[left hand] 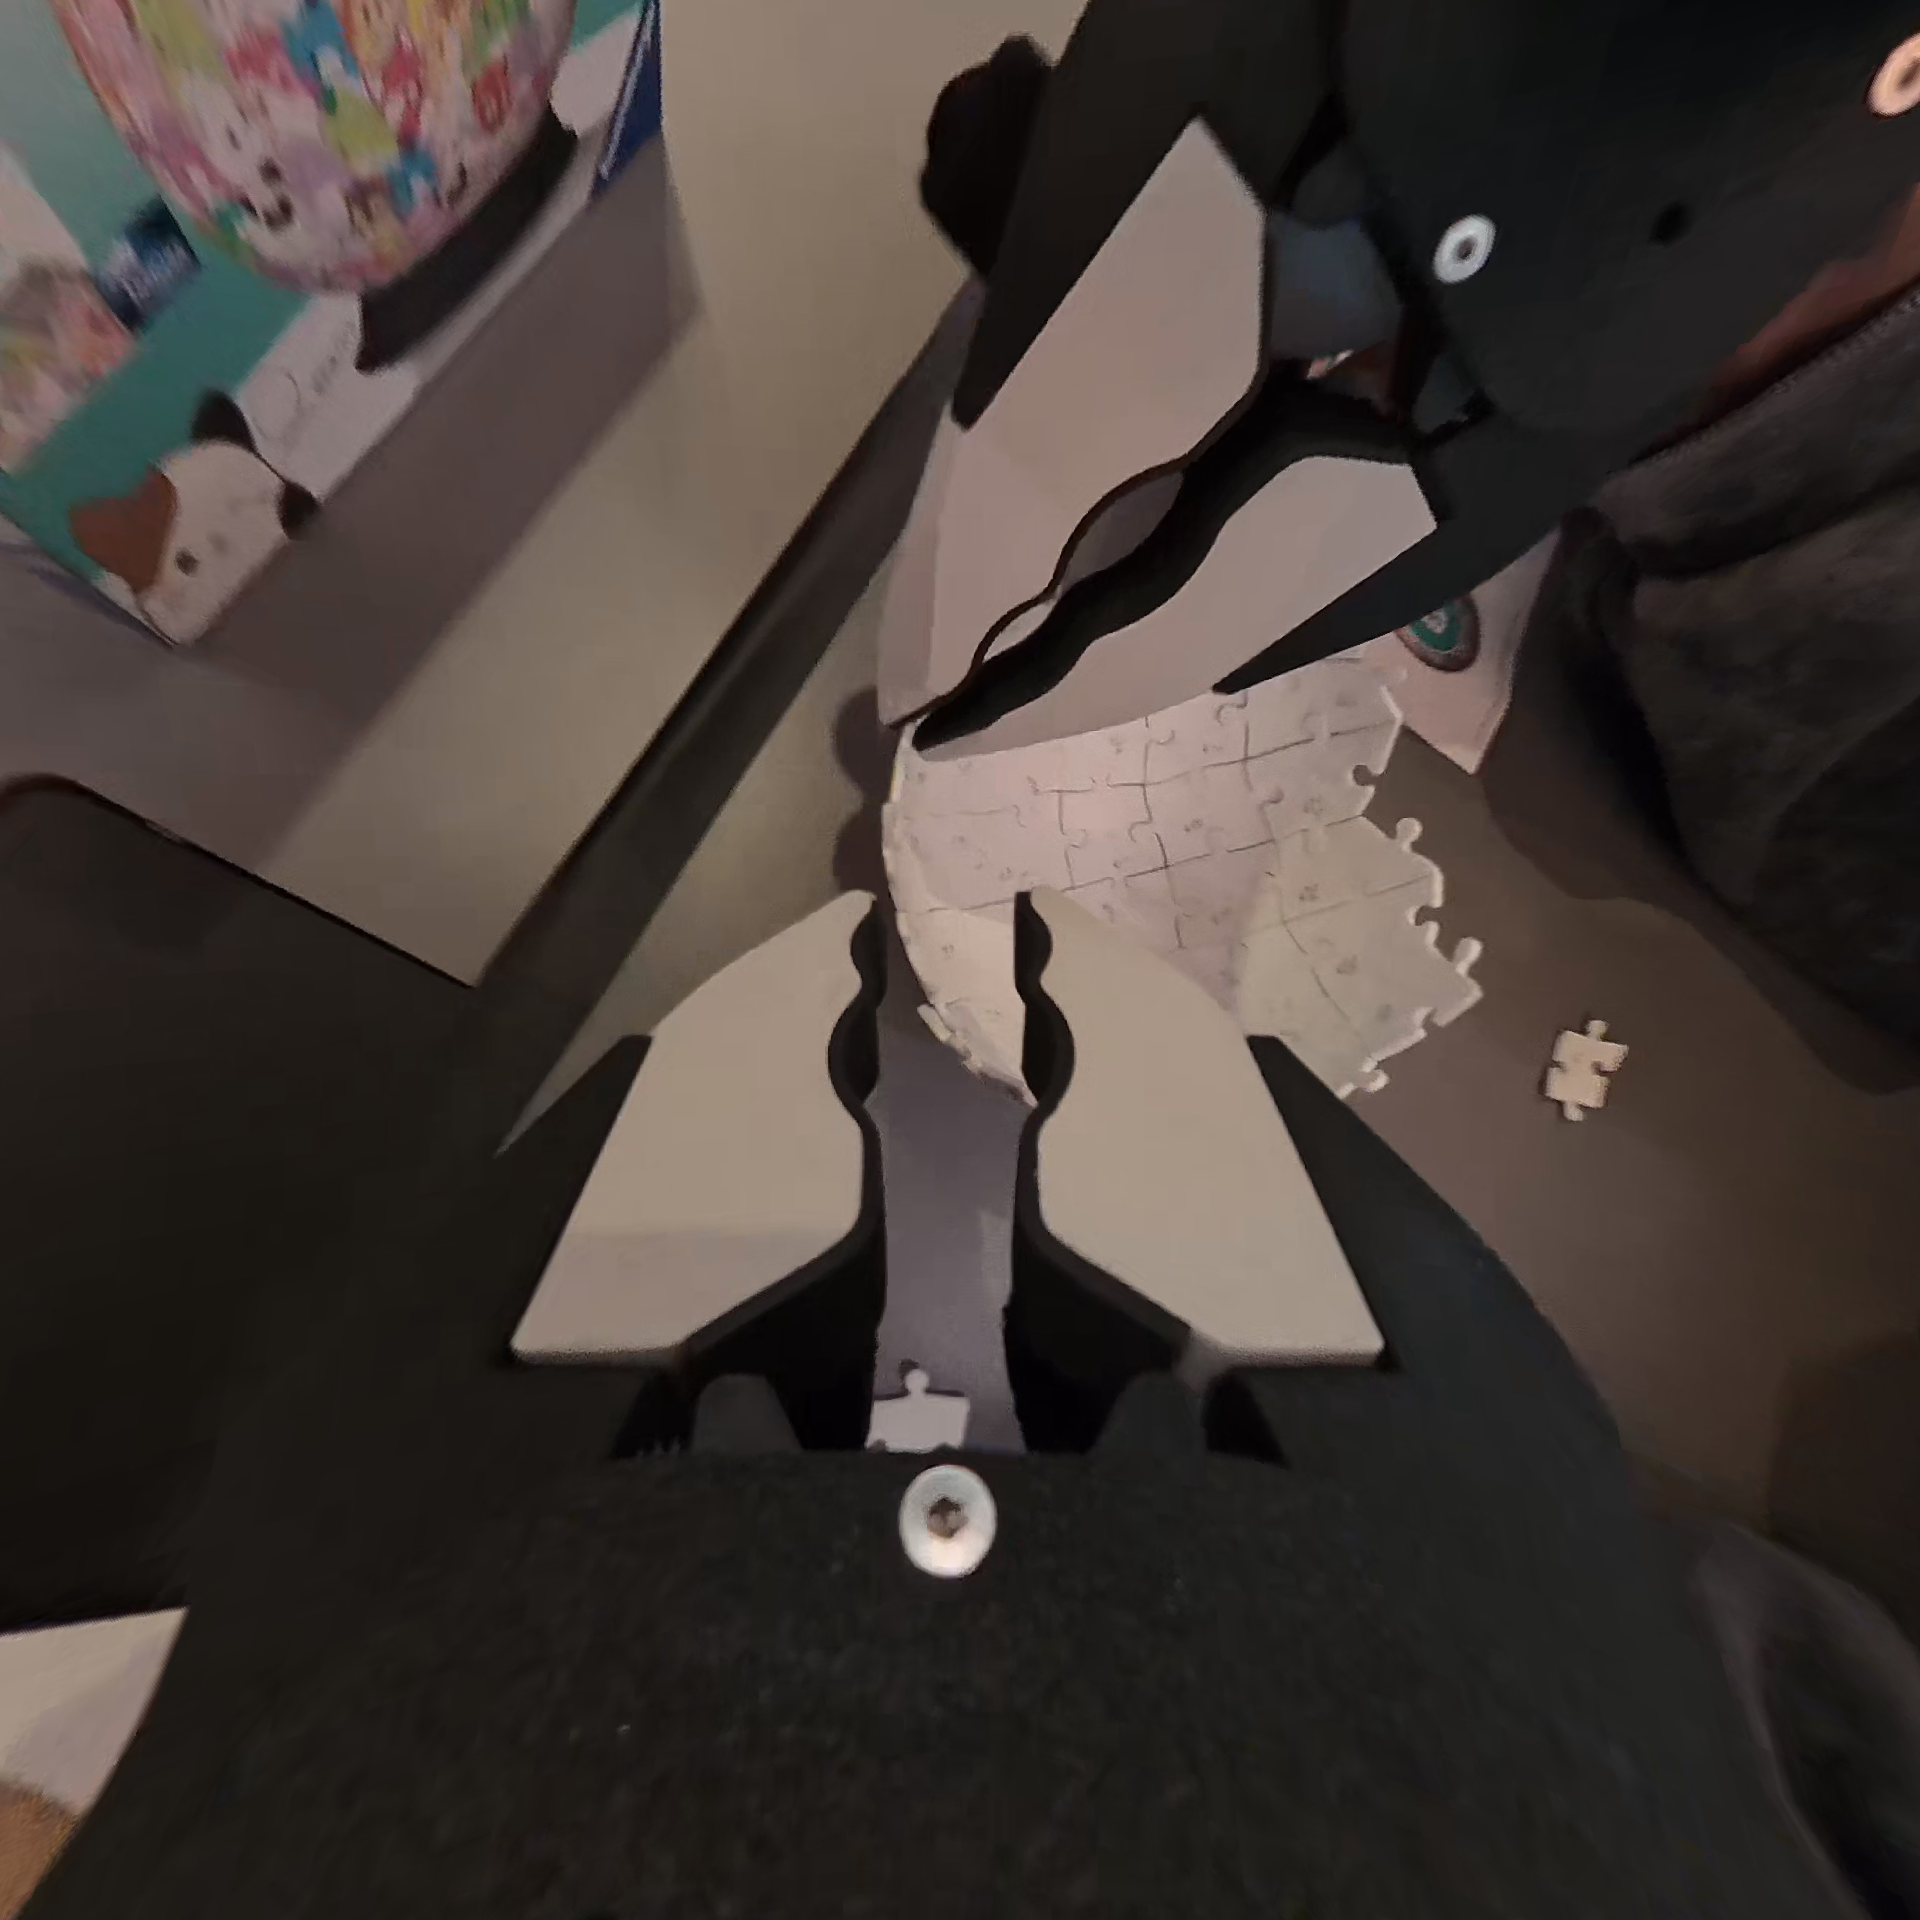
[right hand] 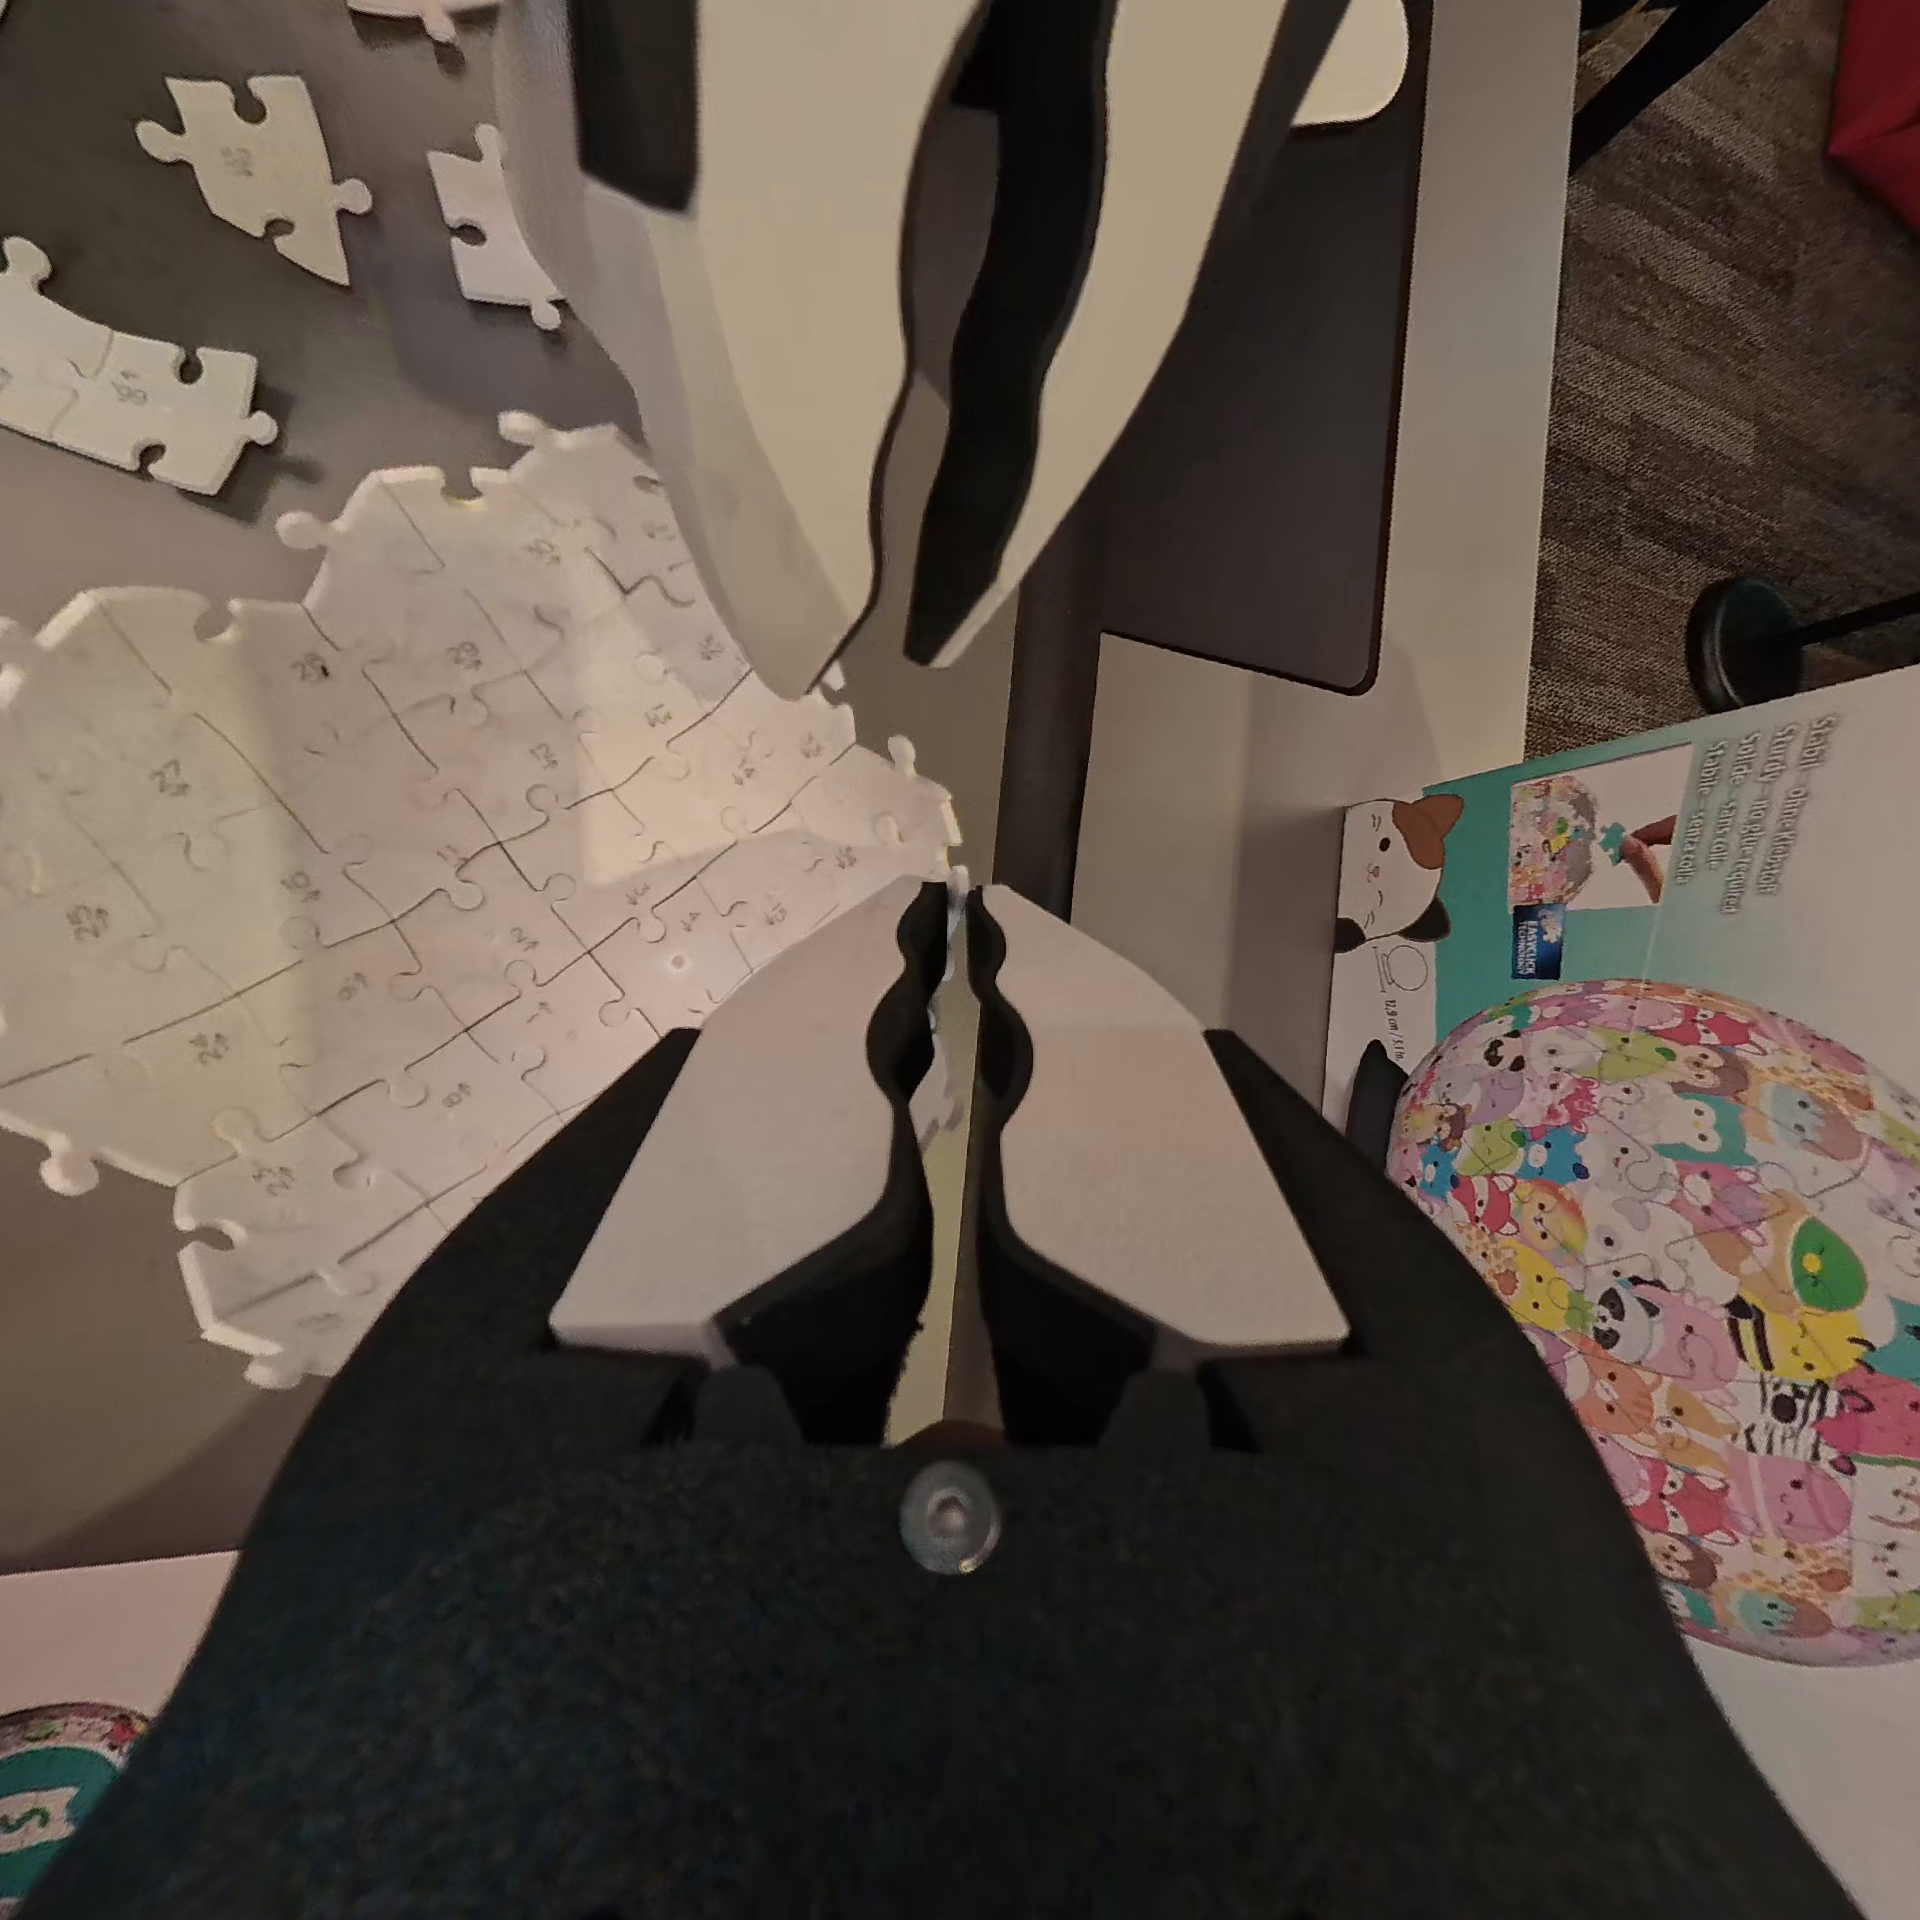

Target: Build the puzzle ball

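Note:
The partly built puzzle ball is a curved white shell of joined pieces seen from its numbered inner side, over a dark mat. It fills the left of the right wrist view. My left gripper is shut on the shell's near rim, which runs between its fingers. My right gripper is shut on a thin white edge at the shell's rim; I cannot tell whether that edge is a separate piece. The two grippers meet at the same side of the shell, with the right gripper just above the left gripper.
Loose white pieces lie on the mat. The teal puzzle box, with a colourful ball picture, stands on the white table to the right, and shows in the left wrist view. A dark sleeve is nearby. One gripper's finger ends stand about 4 cm off the other's.

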Tool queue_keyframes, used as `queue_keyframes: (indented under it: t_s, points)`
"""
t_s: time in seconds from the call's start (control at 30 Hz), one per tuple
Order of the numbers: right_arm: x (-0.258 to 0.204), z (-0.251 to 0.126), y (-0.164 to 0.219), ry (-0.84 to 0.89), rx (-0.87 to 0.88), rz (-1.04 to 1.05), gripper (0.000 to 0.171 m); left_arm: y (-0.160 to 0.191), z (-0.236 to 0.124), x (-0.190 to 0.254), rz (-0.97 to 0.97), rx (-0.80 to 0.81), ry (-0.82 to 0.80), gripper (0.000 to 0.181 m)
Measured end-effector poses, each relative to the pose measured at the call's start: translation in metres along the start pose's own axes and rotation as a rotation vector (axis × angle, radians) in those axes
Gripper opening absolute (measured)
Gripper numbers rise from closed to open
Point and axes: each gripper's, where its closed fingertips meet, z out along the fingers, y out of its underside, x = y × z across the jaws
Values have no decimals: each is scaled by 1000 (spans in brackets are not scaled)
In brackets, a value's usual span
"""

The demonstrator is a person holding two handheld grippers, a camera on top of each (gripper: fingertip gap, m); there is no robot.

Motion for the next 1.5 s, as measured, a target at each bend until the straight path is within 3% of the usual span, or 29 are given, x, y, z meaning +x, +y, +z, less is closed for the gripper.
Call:
queue_keyframes:
  t_s: [0.1, 0.27, 0.47, 0.7, 1.5]
  points:
    - [0, 0, 0, 2, -5, -3, 4, 8, 7, 0, -73, -57, 51, 22]
    - [0, 0, 1, 2, -8, -4, 4, 13, 10, -5, -72, -105, -10, 20]
    - [0, 0, 1, 4, -10, -7, 4, 8, 5, -3, -53, -94, -37, 3]
    - [0, -1, 1, 4, -12, -7, 4, 8, 2, -4, -53, -105, -67, 14]
    - [0, -1, 3, 3, -20, -4, 4, 12, -3, 0, -68, -109, -26, 11]
